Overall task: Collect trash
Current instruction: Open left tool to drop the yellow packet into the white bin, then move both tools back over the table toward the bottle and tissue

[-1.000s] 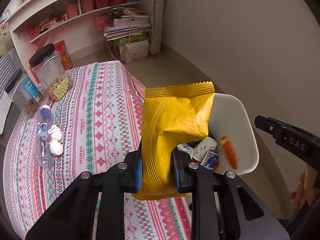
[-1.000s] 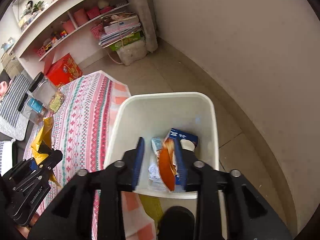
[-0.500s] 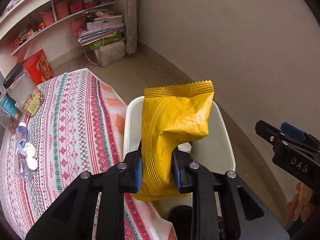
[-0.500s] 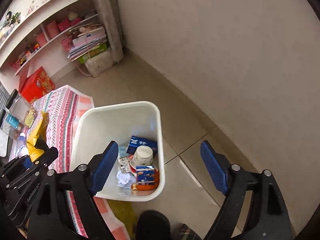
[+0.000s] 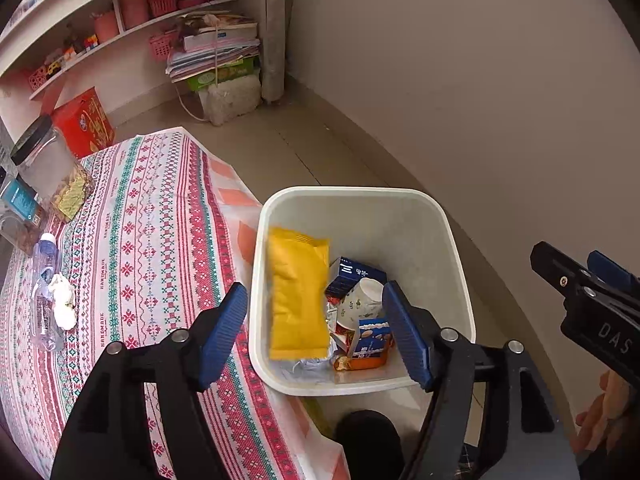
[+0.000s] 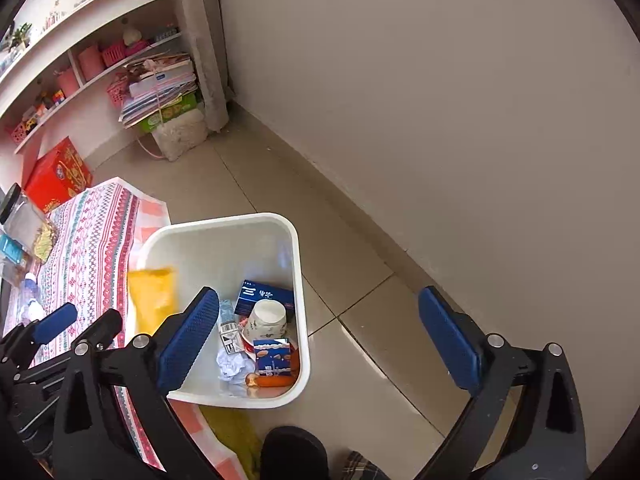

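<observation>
Yellow snack packet (image 5: 298, 300) blurred inside white waste bin (image 5: 456, 264), lower bin contents partly masked by left gripper (image 5: 316, 334), jaws opening and empty, right gripper (image 6: 320, 342) jaws opening, nothing held, patterned tablecloth (image 5: 160, 240) adjoining.

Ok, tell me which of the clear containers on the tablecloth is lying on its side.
The small plastic bottle with the blue-white cap, beside the crumpled tissue. The black-lidded jar stands upright.

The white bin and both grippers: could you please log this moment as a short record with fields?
bin: white bin on the floor beside the table
falling item: yellow packet, blurred, inside the bin's rim
bin contents: blue carton, paper cup, crumpled paper
left gripper: jaws opening, nothing between them
right gripper: jaws opening, empty
left on table: plastic bottle
</observation>
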`<move>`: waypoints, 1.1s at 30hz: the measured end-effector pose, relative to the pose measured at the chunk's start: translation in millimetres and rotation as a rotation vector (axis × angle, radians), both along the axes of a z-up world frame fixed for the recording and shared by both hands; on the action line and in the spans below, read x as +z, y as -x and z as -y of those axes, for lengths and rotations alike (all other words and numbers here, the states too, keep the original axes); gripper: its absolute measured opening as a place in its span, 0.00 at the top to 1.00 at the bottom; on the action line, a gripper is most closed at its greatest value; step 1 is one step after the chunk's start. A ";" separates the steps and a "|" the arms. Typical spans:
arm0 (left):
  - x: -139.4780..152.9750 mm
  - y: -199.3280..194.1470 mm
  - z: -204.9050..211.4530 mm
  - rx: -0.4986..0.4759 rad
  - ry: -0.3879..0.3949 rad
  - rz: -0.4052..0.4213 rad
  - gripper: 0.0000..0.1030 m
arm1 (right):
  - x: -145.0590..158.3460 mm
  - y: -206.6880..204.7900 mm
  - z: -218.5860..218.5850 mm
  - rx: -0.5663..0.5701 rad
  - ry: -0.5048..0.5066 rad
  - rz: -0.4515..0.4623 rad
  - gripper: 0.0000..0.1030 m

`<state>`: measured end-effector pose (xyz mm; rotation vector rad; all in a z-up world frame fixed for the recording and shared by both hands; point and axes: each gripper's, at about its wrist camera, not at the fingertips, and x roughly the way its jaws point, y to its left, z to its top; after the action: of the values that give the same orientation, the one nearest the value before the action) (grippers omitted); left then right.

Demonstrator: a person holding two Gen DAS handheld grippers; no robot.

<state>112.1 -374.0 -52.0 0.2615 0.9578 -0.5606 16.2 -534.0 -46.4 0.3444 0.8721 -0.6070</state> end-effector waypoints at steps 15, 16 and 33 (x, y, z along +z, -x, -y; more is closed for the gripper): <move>-0.7 -23.6 -40.0 0.095 0.017 0.007 0.28 | -1.7 -29.5 -40.4 0.066 0.048 -0.039 0.07; -1.5 -25.2 -42.8 0.101 0.017 0.005 0.28 | -2.5 -33.0 -44.6 0.073 0.052 -0.044 0.07; -21.6 -71.4 -122.8 0.278 -0.036 0.000 0.28 | -7.4 -83.1 -103.9 0.182 0.070 -0.082 0.07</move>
<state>183.4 -251.2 -73.5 0.1568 0.9850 -0.2889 99.3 -430.1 -53.8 0.1756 0.9469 -0.4843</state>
